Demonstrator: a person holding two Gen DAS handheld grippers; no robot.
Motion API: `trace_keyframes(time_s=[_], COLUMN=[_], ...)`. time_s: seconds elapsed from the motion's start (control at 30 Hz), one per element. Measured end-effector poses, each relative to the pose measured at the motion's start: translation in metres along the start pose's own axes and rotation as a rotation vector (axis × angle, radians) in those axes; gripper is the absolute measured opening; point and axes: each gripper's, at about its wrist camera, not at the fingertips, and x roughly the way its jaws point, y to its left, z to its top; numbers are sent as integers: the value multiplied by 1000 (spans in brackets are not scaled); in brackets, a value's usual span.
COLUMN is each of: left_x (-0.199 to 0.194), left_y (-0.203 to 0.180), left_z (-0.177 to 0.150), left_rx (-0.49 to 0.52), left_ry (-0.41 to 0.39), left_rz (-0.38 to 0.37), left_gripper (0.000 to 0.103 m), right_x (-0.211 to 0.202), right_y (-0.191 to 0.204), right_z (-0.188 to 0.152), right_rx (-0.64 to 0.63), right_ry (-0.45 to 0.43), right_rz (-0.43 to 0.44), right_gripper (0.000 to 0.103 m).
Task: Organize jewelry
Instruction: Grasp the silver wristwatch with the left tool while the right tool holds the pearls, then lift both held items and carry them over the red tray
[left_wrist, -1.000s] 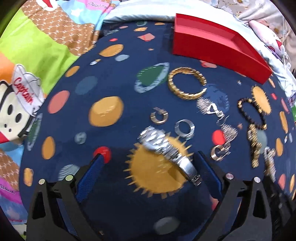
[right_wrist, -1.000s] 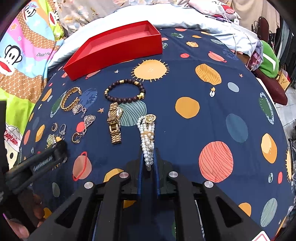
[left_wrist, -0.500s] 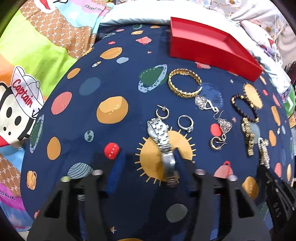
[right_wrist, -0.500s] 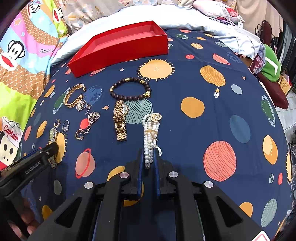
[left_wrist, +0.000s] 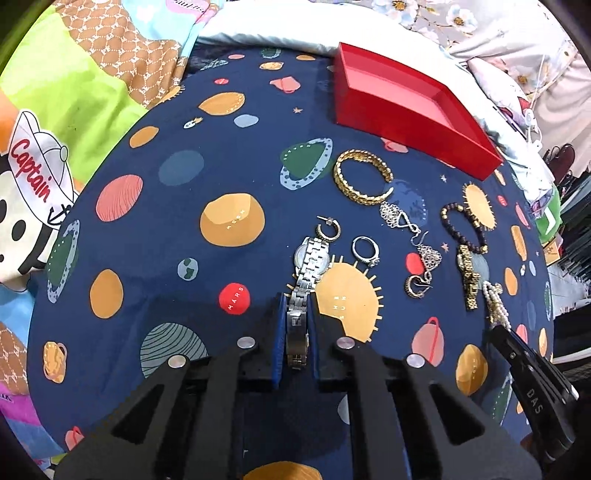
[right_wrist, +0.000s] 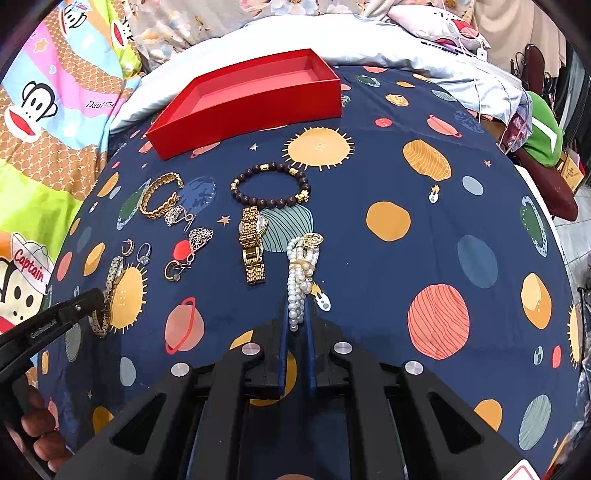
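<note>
The red box (right_wrist: 243, 99) is taken as the landmark — an open, rigid tray at the far edge of the planet-print blanket (right_wrist: 424, 229), judged the likely place for the jewelry. It appears empty.

In front of the box, on the near side, the pearl bracelet (right_wrist: 301, 269) is laid out lengthwise. Its near end is pinched between the pads of the right gripper (right_wrist: 295, 325), whose jaws are drawn narrow on the strands. The strands are judged limp and smooth, so a sagging, swinging load is to be expected; the far end with the gold clasp is not supported.

Further from the box and off toward its left end, the silver watch (left_wrist: 308, 273) is found on the blanket. The left gripper (left_wrist: 296, 332) is closing on its band, which lies between the blue pads and looks pressed by them. The watch is judged fairly heavy for its size, with a jointed metal band that bends link by link — a hold near the clasp lets the case end hang, and the glass face is judged the fragile part.
</note>
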Motion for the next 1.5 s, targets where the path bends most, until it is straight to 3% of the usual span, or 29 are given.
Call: trace_keyframes(time_s=[0.3, 0.4, 0.47, 0.53, 0.57, 0.6, 0.73, 0.97, 1.5], left_x=[8, 10, 11, 12, 12, 12, 9, -26, -91], left_y=[-4, -7, -9, -11, -12, -13, -10, -16, -45], left_z=[-2, -3, -3, -3, -3, -3, -2, 7, 57], left_rx=[22, 29, 42, 56, 67, 75, 68, 95, 156], left_ry=[31, 24, 17, 11, 8, 7, 6, -76, -210], left_rz=[-13, -1, 13, 22, 28, 33, 19, -23, -155], left_gripper=[12, 25, 27, 27, 23, 11, 10, 10, 10], right_x=[-2, -2, -1, -1, 0, 0, -2, -20, -60], right_y=[2, 3, 3, 4, 4, 4, 5, 8, 15], right_z=[2, 2, 2, 2, 2, 2, 3, 14, 58], right_rx=[-8, -8, -9, -12, -13, -13, -16, -29, -68], right_ry=[-1, 1, 2, 4, 4, 4, -1, -41, -143], right_rz=[4, 4, 3, 2, 2, 2, 4, 31, 88], right_gripper=[7, 7, 7, 7, 7, 7, 7, 4, 0])
